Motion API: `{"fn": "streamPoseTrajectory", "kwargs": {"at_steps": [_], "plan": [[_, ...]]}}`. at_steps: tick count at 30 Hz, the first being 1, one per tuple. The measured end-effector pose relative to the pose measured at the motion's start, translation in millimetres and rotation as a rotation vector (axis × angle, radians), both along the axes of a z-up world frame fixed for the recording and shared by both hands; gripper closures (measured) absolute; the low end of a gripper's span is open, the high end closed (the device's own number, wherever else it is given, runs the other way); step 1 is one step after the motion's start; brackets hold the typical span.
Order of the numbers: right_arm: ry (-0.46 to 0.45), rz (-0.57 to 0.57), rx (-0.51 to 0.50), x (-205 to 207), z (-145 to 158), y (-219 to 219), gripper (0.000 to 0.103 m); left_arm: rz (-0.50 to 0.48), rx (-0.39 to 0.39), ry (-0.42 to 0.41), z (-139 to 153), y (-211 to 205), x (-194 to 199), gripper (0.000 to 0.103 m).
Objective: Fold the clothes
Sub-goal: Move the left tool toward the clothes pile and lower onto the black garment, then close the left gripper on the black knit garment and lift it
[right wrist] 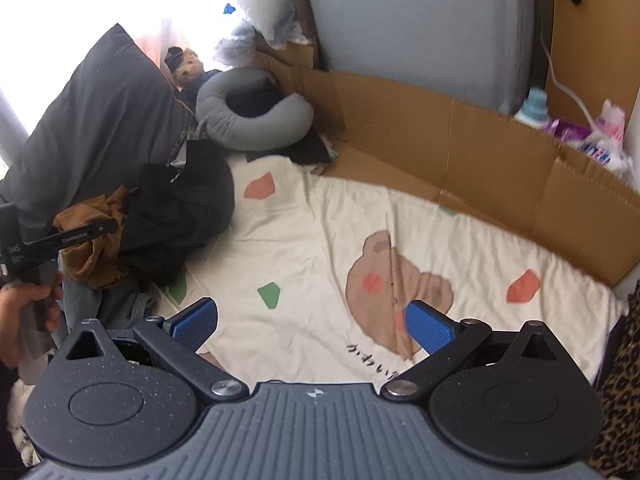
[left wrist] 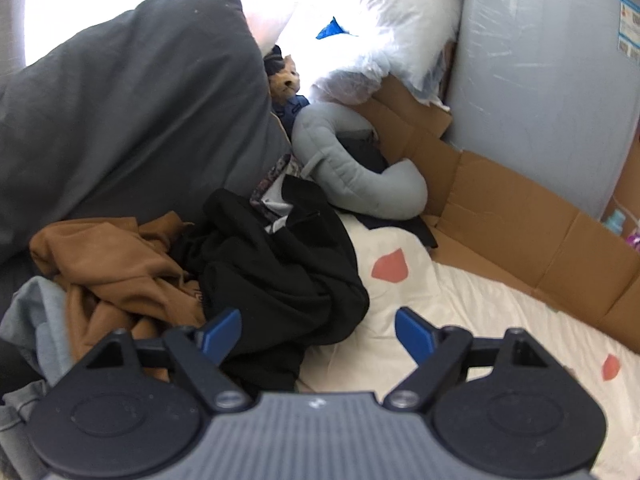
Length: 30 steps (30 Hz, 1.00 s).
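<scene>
You held the left gripper wide and empty over the black garment at the frame's lower centre; soft and limp, it looked best pinched at an edge.

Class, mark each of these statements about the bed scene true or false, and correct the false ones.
1. The crumpled black garment lies beside the rumpled brown garment. True.
2. The left tongs grip the black garment. False: they stand open, nothing pinched.
3. The cream bedsheet with a bear print is bare under the right tongs. True.
4. The grey U-shaped neck pillow sits on the clothes pile. False: it lies behind it, by the brown cardboard sheet.
</scene>
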State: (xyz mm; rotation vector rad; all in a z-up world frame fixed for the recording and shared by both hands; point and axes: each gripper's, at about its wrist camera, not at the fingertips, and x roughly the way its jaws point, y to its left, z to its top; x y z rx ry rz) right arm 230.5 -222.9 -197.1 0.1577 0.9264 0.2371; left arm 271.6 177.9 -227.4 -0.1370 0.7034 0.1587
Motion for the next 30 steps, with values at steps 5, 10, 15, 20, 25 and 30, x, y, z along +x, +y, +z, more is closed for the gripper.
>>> {"fn": "streamPoseTrajectory", "kwargs": {"at_steps": [5,10,15,20,25,30], "plan": [[-0.021,0.020,-0.024,5,-19,3,0.000,-0.008,-0.006,0.014,-30,5,10,0.017],[0.000,0.004,0.009,9,-41,-3,0.000,-0.009,0.050,0.045,-58,11,22,0.017],[-0.002,0.018,-0.002,11,-60,-2,0.000,0.016,0.126,0.060,-74,20,33,0.013],[0.014,0.011,0.006,14,-79,-5,0.000,0.052,0.120,0.100,-94,36,44,0.014],[0.024,0.005,0.020,17,-96,-8,0.000,0.060,0.105,0.129,-105,45,49,0.051],[0.026,-0.016,0.058,18,-106,-15,0.000,0.081,0.117,0.094,-100,44,39,0.095]]}}
